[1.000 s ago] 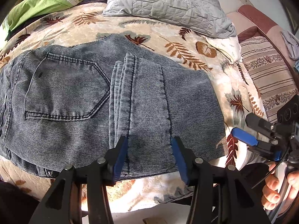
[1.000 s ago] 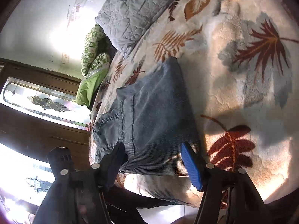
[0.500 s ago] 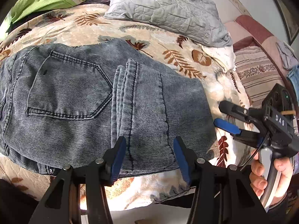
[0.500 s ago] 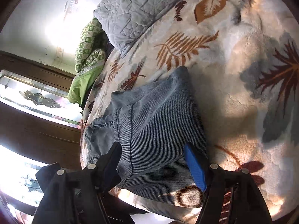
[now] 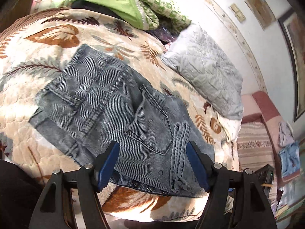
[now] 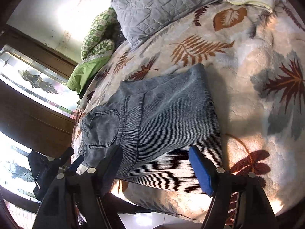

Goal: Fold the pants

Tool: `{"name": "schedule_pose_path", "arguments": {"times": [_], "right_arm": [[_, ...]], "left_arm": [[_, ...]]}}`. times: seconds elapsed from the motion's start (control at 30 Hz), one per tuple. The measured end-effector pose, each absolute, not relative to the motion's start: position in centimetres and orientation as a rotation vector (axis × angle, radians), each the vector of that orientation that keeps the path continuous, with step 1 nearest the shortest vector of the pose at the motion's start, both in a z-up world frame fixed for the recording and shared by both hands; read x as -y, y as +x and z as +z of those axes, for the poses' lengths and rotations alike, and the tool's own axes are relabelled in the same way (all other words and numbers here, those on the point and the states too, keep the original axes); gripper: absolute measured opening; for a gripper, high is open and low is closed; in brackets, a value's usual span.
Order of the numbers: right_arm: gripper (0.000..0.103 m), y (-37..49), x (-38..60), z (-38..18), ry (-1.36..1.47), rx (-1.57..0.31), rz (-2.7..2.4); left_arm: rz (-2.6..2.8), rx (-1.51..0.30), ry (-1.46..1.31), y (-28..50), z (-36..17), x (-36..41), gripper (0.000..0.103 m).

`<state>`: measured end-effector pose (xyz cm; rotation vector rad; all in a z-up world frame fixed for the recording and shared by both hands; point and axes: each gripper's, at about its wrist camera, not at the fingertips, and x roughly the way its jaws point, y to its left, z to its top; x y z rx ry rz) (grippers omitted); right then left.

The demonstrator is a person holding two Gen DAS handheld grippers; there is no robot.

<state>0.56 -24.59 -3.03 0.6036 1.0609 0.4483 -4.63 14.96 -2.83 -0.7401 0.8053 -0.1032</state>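
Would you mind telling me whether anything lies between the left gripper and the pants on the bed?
Nothing visible does. The left gripper, jaws open, sits at the near edge of the folded pants, with only bare blanket around them; the grey pillow lies well beyond.

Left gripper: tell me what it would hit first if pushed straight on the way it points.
Most likely the folded pants: the open left gripper points down at the denim near the back pocket. Depth is hard to judge.

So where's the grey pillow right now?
The grey quilted pillow lies at the far end of the bed beyond the folded jeans, beside the green blanket.
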Motion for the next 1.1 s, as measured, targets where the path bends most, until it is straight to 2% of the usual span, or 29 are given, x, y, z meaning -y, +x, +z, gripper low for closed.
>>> {"name": "schedule_pose_path", "arguments": {"times": [0.23, 0.53, 0.63, 0.73, 0.97, 1.1], "right_arm": [[0.075, 0.0, 19.1, -2.2, 0.502, -0.987, 0.565], [0.075, 0.5, 17.2, -6.1, 0.540, -1.050, 0.625], [0.075, 0.6, 17.7, -6.5, 0.579, -1.037, 0.644], [0.075, 0.5, 17.7, -6.6, 0.582, -1.031, 0.649], [0.075, -0.2, 17.0, -3.2, 0.508, -0.957, 0.630], [0.075, -0.8, 11.4, 0.7, 0.271, -0.895, 0.705]], "left_arm": [[0.023, -0.747, -1.030, -7.5, -4.9, -22.0, 0.080], [0.092, -0.841, -1.187, -5.2, -9.3, -23.8, 0.080], [0.105, -0.837, -1.226, -5.0, -9.3, -24.1, 0.085], [0.131, -0.822, -1.251, -4.9, -8.7, -24.7, 0.085], [0.093, -0.790, -1.293, -5.3, -9.4, -25.8, 0.086], [0.033, -0.760, -1.328, -5.5, -9.9, -27.0, 0.086]]}}
